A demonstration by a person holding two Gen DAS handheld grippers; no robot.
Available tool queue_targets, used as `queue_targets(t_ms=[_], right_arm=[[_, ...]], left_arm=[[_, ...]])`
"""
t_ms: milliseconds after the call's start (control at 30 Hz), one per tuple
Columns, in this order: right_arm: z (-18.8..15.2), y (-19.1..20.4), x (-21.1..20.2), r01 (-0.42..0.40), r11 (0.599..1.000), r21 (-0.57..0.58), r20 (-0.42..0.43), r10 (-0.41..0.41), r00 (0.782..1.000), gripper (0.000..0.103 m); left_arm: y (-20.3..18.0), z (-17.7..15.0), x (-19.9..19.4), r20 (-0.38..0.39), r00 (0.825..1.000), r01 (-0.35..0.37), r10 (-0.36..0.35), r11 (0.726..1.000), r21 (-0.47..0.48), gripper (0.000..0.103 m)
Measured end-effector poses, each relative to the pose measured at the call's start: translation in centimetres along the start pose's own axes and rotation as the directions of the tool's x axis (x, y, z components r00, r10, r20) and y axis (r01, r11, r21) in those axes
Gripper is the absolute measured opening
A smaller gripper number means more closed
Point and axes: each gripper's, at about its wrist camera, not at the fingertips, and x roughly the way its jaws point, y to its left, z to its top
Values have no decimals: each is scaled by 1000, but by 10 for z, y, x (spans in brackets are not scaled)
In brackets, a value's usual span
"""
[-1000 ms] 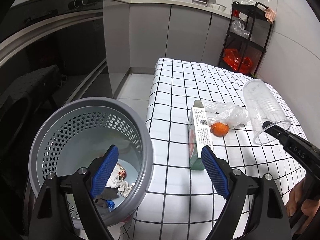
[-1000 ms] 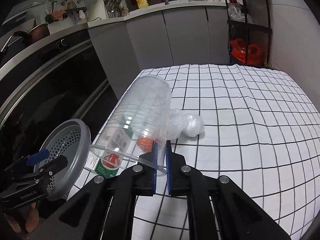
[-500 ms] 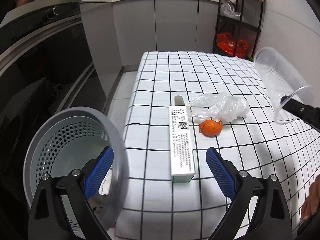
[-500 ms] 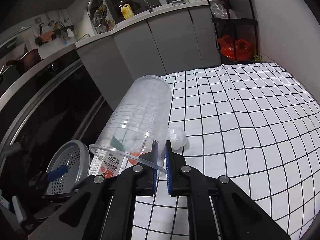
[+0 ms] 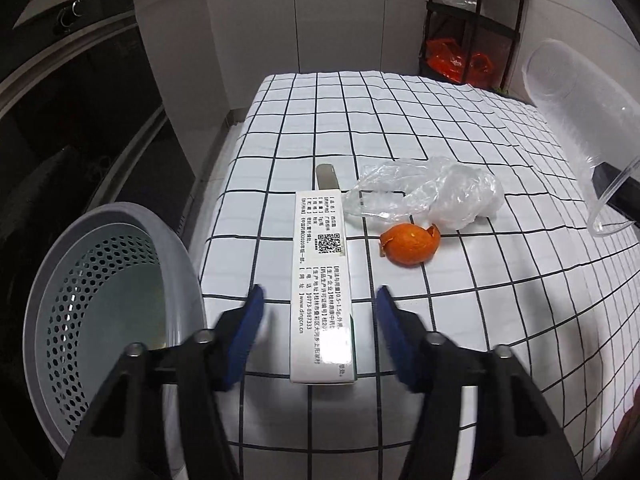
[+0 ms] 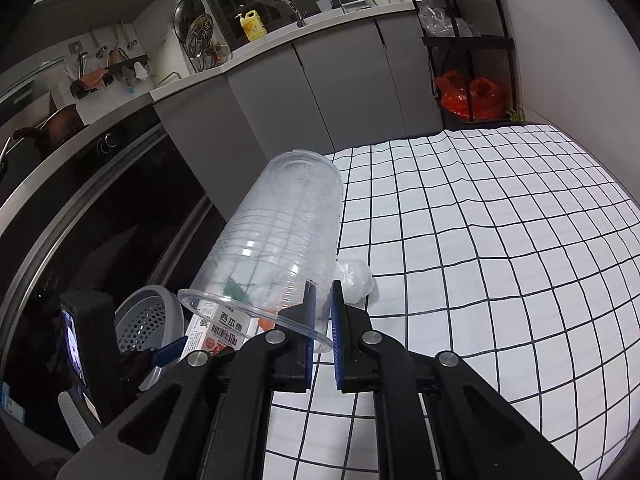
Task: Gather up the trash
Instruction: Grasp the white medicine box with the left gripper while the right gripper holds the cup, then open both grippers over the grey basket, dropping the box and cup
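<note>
- Since a second ago the left gripper (image 5: 320,320) has swung away from above the grey perforated bin (image 5: 116,320) and now lines up over the long white carton (image 5: 322,292); its blue pads have drawn closer together and look motion-blurred, yet they still stand wide, one on each side of the carton's near end, not touching it.
- The bin has slid to the left edge of the left wrist view, just beside the left edge of the checked tablecloth (image 5: 400,120).
- The carton lies flat with its near end at the front edge of the surface and its printed face up, running away from that edge.
- A crumpled clear plastic bag (image 5: 428,196) lies to the right of the carton's far end, touching it or just beside it; which, I cannot tell.
- A piece of orange peel (image 5: 410,246) sits at the near side of the bag, apart from the carton.
- The right gripper (image 6: 322,332) stays pinched narrow on the rim of a clear plastic cup (image 6: 280,240), held tilted in the air with its mouth toward the camera, lifted higher than before, above the left part of the surface.
- In the left wrist view the cup hangs at the right edge of the surface.
</note>
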Motion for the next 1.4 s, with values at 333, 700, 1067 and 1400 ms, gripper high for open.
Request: queue_targets(t_ms=[333,700,1067,1400], right_arm=[[0,12,3,-3,1000,-18,-12,2,1000,8],[-8,50,13,-37,998,-56,-27,36,999,8],[-27,146,40,-168,975,-144,-91,156,984,8],[-66,223,85,-231,934,-274,-246,164,955,8]], left_arm=[[16,-3,-36,77,997,28,-26,999,-23,26],[75,-25,-87,187,978,-80,96,992,-93,26],[151,-41,-108,182,960,-172,212,961,-214,26],[193,-56,-102,109,968,-191,225,946,-261,27]])
